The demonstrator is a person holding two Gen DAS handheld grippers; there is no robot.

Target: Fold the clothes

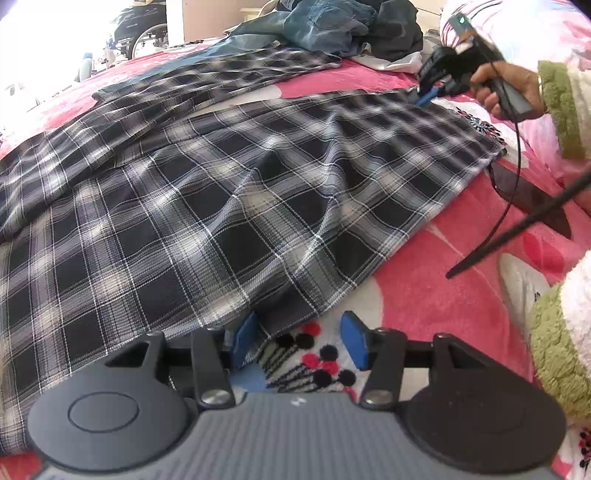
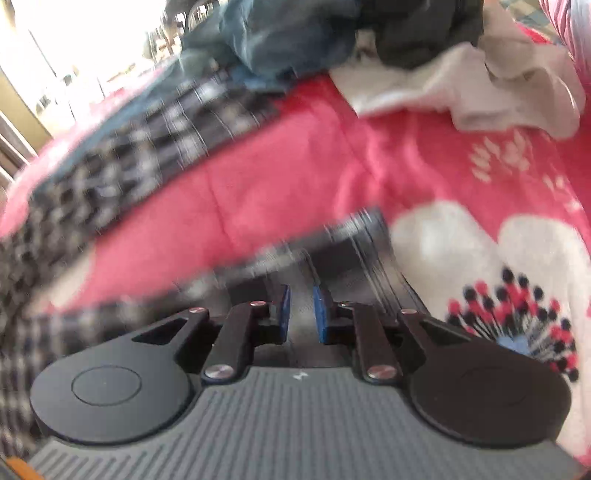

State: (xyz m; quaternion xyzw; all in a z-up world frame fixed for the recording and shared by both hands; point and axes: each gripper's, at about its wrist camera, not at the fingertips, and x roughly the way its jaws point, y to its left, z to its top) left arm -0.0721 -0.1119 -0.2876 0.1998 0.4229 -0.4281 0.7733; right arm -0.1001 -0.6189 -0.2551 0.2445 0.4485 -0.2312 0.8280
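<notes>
Lying spread across the pink bed [image 1: 424, 295], the plaid shirt [image 1: 221, 206] has its near hem between the left gripper [image 1: 301, 338] fingers, wide open. The right gripper [image 2: 301, 310] fingers sit narrowly apart over a far corner; whether they grip is unclear.

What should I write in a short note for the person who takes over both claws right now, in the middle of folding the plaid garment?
Left claw: open, at the near hem of the plaid garment, holding nothing.
Right claw: jaws narrow, over a far corner of the plaid cloth; the view is blurred, so the grip is unclear.
The garment lies spread and wrinkled on the pink floral bedspread. A pile of other clothes waits behind it.
Done: garment laid out. Left: smooth it, fold it, then the pile.
</notes>
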